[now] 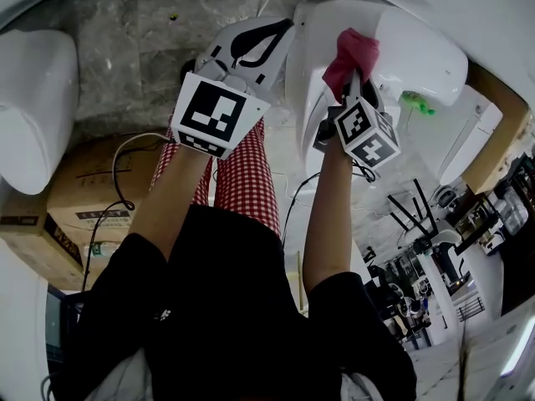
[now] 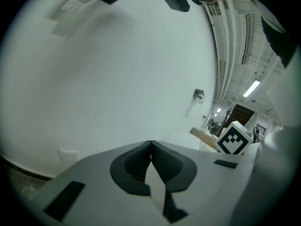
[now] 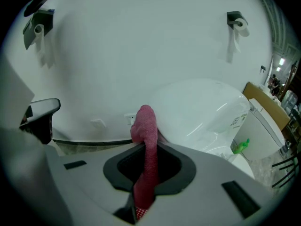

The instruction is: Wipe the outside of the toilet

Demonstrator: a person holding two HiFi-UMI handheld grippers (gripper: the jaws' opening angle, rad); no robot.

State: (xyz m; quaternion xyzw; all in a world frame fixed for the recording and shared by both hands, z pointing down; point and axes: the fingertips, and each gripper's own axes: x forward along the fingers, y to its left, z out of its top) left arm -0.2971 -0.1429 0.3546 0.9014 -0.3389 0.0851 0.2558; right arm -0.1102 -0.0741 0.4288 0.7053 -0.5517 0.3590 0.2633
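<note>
Cloth at toilet shell, right gripper nearer

The pink cloth [image 1: 351,50] is pinched between the jaws of the right gripper [image 3: 146,147]. Its free end is bunched past the tips and seemingly laid on the left flank of the white toilet [image 1: 422,53]. From those jaws the toilet's curved body is seen ahead and to the right, so the next stroke is judged to run rightward. The left gripper [image 2: 150,145] is held further left, its 2 jaws pressed together on nothing.

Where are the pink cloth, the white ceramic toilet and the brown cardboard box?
pink cloth [image 3: 145,121], right gripper view, bunched top
white ceramic toilet [image 1: 422,55], head view, rounded top
brown cardboard box [image 1: 79,186], head view, top face
</note>
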